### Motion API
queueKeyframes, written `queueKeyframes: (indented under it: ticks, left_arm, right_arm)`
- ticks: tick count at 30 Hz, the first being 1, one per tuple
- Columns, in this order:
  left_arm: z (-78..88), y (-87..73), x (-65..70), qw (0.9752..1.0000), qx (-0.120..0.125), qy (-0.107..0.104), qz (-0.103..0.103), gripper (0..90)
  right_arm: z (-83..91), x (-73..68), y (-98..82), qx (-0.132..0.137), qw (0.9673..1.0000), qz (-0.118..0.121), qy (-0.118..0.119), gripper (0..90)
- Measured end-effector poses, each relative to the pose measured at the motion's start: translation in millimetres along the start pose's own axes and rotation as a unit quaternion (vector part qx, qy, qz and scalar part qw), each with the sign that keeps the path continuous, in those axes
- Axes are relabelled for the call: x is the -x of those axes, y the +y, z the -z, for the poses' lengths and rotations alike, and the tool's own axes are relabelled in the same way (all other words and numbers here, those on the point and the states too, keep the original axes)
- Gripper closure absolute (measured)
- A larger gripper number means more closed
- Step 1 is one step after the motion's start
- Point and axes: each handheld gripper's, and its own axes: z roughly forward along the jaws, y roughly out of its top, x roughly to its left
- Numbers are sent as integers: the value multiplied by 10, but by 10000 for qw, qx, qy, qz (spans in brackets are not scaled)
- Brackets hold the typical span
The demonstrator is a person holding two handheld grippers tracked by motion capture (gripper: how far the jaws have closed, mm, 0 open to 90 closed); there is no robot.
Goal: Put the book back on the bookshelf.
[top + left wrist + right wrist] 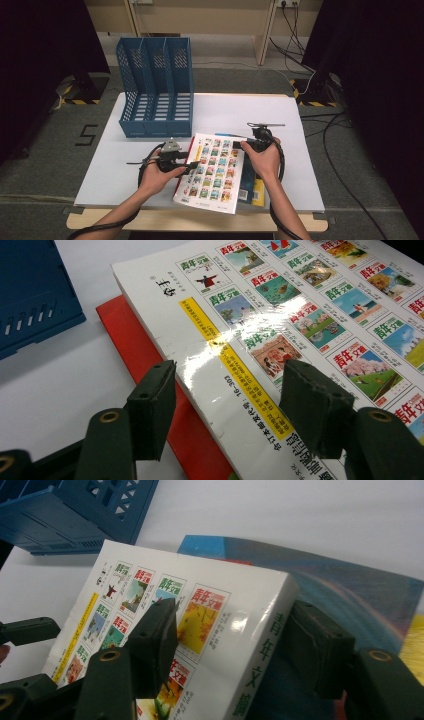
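Both grippers straddle the white book (212, 172): the left gripper (192, 164) and right gripper (239, 146) stand apart. Lifting toward the far-left file rack (155, 87) remains; other books (250, 182) lie beneath.

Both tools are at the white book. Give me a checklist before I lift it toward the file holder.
1. Left tool straddles the white book's edge: ok.
2. Left tool pads pressing on it: not ok, jaws stand wide.
3. Right tool around the spine: ok.
4. Right tool grip firm: cannot tell.
5. File holder slots empty: ok.
6. Red book and blue book lie flat beneath: ok.
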Motion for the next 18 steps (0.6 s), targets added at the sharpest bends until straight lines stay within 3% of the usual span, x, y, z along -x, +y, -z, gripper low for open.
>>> queueKeyframes:
  ticks: [5,9,18]
  left_arm:
    - [-1,4,7,10000,-24,5,-18,388]
    - [-7,12,0,10000,-43,-22,-30,389]
    - [-17,10,4,10000,-39,-47,5,394]
  right_arm:
    - [-42,-13,-8,27,10000,-14,25,361]
    - [-84,0,-24,-18,9996,-202,203,350]
    - [-101,0,-15,-69,9994,-244,256,365]
